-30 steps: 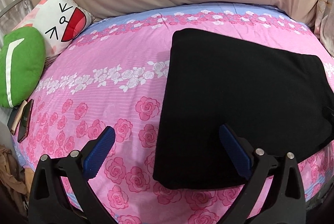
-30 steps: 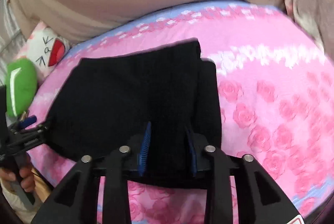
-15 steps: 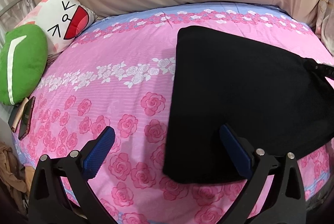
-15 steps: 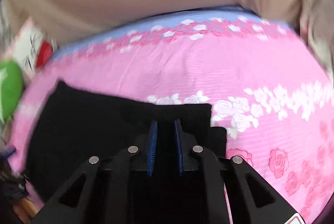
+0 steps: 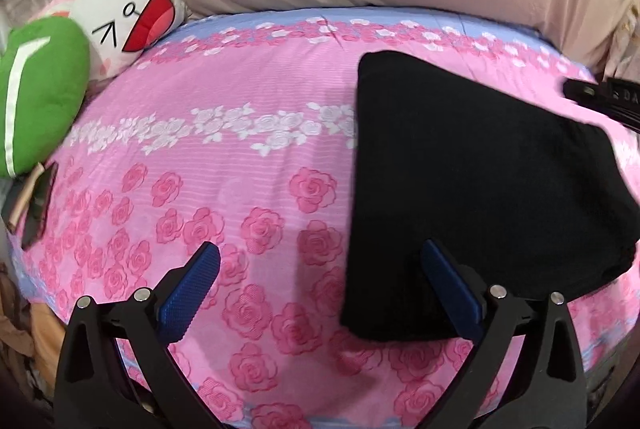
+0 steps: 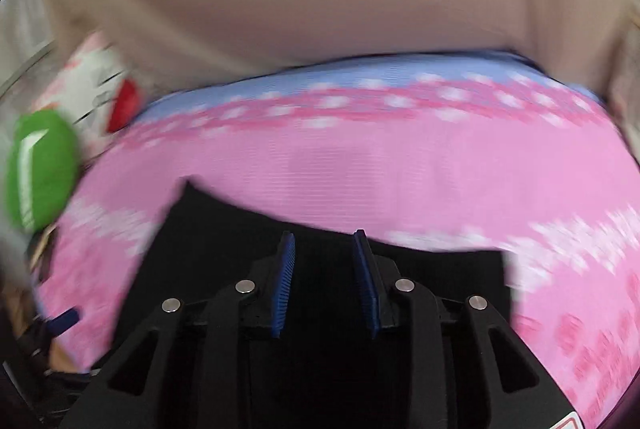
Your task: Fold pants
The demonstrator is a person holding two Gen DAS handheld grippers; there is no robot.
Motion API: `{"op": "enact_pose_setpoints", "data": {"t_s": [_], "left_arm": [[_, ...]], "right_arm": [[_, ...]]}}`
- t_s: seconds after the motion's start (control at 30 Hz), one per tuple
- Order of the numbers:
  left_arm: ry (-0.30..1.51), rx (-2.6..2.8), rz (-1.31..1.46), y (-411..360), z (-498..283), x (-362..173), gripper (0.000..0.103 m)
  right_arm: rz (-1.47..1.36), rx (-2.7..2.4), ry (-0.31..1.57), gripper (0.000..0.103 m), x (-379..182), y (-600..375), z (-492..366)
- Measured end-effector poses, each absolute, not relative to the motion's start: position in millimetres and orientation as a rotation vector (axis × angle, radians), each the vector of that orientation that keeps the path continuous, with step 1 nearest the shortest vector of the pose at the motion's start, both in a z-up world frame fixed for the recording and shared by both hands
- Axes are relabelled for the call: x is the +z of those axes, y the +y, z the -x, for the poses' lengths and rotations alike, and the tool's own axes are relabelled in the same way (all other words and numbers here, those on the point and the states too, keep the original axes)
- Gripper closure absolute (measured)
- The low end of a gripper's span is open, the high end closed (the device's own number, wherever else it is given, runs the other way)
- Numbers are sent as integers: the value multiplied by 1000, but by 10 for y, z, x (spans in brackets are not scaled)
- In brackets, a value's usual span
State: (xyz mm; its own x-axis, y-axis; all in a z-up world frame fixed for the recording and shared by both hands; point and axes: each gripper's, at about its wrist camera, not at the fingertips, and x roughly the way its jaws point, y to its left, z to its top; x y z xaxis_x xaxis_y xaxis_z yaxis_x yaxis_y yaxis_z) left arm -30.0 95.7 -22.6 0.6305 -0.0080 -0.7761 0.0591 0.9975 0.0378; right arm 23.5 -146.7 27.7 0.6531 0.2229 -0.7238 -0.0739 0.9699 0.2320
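- Right gripper [image 6: 324, 249] angled down over black pants [image 5: 460, 181], jaws just reopened, slightly apart; blurred, seemingly nothing clamped.
- Left gripper [image 5: 320, 269] tilted down, jaws wide, empty.
- Pants folded flat on pink bedsheet [image 5: 240, 157].

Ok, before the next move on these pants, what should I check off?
1. Black pants lie folded on the bed sheet: ok.
2. Left gripper open with nothing between its pads: ok.
3. Right gripper let go: its jaws have just been opening and the pads stand apart, but blur hides whether cloth lies between them: cannot tell.
4. Fold squared: the left edge is straight, the right side bulges: not ok.
5. Green cushion well apart from the pants: ok.
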Motion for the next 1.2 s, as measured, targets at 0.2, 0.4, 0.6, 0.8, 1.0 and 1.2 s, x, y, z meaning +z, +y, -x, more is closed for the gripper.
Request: {"op": "enact_pose_setpoints", "data": {"t_s": [0.2,0.4,0.6,0.8,1.0,1.2], "left_arm": [[877,-4,-38,1123,372,-183,5],[878,12,-36,1215,434,-171,5],[879,3,-42,1128,427,-170,5],[880,-11,-66,988,437,-175,5],[886,-46,-70,812,402,-204,5],[970,-188,49,705,303,-357,5]], "right_arm": [[-79,381,956,82,-82,-454,-889],[-94,392,943,82,-51,-264,-983],[-67,364,1017,82,-301,-165,-1200],[-106,286,830,78,269,-722,-490],[-254,41,808,71,202,-1906,445],[-406,-7,848,61,-29,-2479,1049]]}}
